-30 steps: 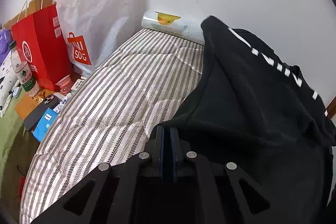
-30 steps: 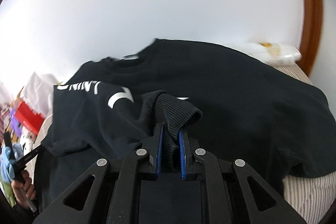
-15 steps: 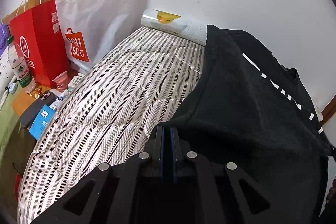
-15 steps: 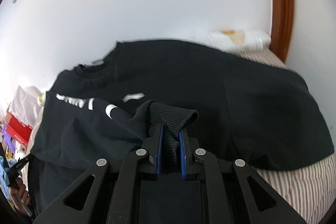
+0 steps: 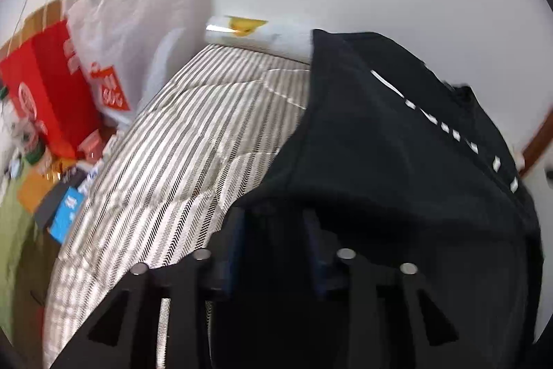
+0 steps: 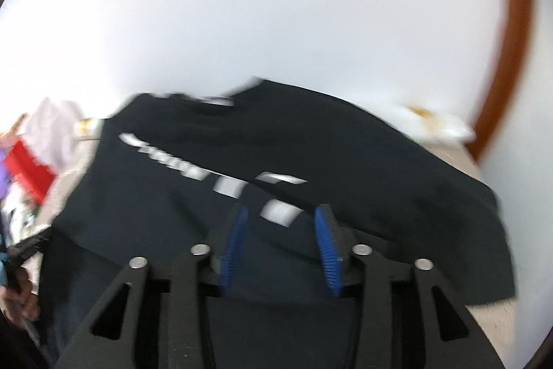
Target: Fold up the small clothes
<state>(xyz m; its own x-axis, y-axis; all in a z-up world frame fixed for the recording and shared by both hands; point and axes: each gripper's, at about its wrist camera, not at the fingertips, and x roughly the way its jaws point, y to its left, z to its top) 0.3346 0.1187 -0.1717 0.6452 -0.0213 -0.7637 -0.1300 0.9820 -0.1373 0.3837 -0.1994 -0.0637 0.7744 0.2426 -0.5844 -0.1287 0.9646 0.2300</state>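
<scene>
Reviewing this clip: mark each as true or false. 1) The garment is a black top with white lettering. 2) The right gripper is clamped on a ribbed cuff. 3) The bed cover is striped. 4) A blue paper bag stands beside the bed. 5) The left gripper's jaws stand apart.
1) True: the black top bears white lettering.
2) False: the right gripper is open, its jaws just having been opening; nothing is pinched between the blue pads.
3) True: the striped bed cover shows beside the top.
4) False: the paper bag is red.
5) True: the left gripper is open, jaws just having been opening.
</scene>
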